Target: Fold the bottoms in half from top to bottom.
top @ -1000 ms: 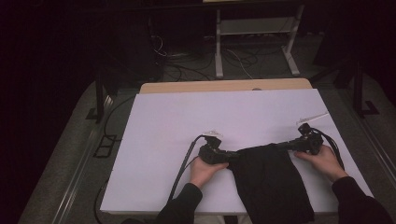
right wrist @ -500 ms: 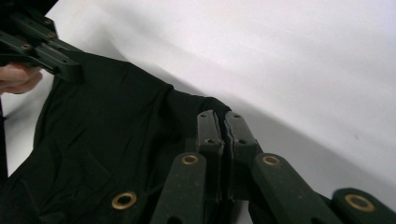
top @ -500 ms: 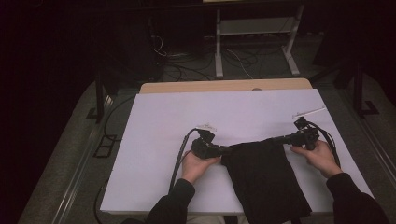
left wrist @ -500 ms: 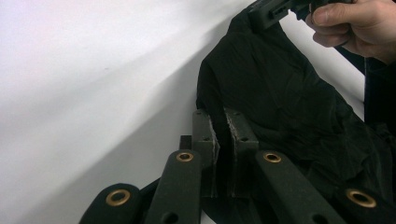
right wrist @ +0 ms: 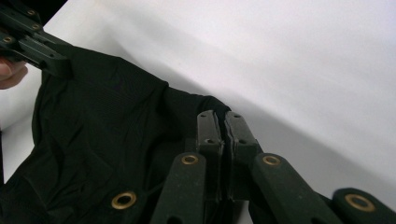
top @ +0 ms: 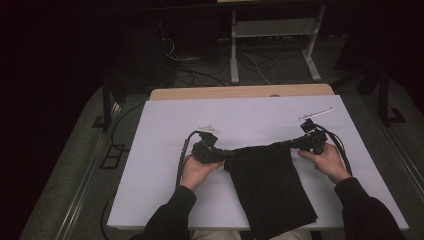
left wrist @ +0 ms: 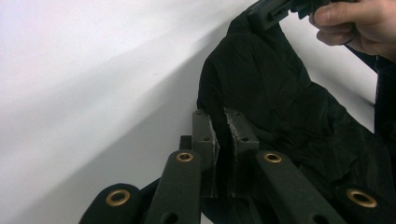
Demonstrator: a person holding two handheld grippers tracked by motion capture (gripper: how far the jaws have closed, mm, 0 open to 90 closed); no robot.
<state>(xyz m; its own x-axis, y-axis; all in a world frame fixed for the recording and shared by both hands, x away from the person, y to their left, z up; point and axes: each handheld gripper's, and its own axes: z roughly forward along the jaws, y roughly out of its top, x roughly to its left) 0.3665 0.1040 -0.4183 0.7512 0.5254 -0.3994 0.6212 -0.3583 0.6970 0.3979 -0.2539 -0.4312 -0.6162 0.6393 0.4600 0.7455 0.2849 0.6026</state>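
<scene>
A black cloth [top: 270, 185] hangs between my two grippers over the white table cover [top: 165, 130], its lower part draping off the near edge. My left gripper [top: 227, 154] is shut on the cloth's left top corner; in the left gripper view its jaws [left wrist: 222, 122] pinch the dark fabric [left wrist: 280, 102]. My right gripper [top: 286, 145] is shut on the right top corner, and in the right gripper view its jaws [right wrist: 219, 122] clamp the cloth [right wrist: 107, 121]. The top edge is stretched between them, lifted off the table.
A thin white strip [top: 316, 114] lies at the back right of the cover, and a small white scrap [top: 207, 128] near the left gripper. Behind the table, a wooden edge [top: 240, 92], floor cables [top: 210, 60] and a metal stand [top: 272, 35].
Both hands have moved away from the near edge and slightly up, carrying the cloth's top edge farther onto the table. More of the cloth now lies on the cover.
</scene>
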